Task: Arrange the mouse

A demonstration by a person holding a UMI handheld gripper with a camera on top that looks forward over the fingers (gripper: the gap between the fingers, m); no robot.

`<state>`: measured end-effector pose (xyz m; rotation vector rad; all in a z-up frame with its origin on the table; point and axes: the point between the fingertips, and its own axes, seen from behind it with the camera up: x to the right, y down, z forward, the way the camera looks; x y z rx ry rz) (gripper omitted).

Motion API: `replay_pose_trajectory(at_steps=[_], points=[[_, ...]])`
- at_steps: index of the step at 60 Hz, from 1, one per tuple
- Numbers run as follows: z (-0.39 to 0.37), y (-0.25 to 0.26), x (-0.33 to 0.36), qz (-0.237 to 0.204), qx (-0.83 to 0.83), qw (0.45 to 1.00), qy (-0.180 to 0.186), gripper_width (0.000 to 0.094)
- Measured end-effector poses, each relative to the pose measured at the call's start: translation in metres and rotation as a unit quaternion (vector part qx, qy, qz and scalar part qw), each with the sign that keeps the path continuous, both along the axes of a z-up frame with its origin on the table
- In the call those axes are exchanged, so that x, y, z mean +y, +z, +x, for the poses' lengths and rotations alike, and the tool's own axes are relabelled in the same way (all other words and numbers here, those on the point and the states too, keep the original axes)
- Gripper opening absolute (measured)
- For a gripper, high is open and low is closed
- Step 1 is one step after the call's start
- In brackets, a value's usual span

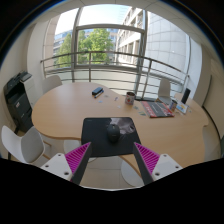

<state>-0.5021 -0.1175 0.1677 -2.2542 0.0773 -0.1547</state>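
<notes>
A dark mouse pad (108, 131) lies at the near edge of a light wooden table (70, 105). A dark mouse (113, 134) rests on the pad, toward its near side, just ahead of my fingers. My gripper (113, 159) hovers above the table's near edge, open and empty, with the pink pads (79, 155) spread wide to either side of the mouse pad's near corners. The mouse is beyond the fingertips, not between them.
A dark cup (130, 98) and a small dark object (98, 92) stand farther back on the table. Magazines or papers (158, 108) lie to the right. White chairs (25, 143) surround the table. A black bag (18, 100) sits on the left. Windows are behind.
</notes>
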Motion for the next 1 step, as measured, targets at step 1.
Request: replay_pose_trajectory(at_steps=[1], points=[[-0.0009,-0.0002,-0.0003,0.000,-0.001,1.000,0.001,0.0844]])
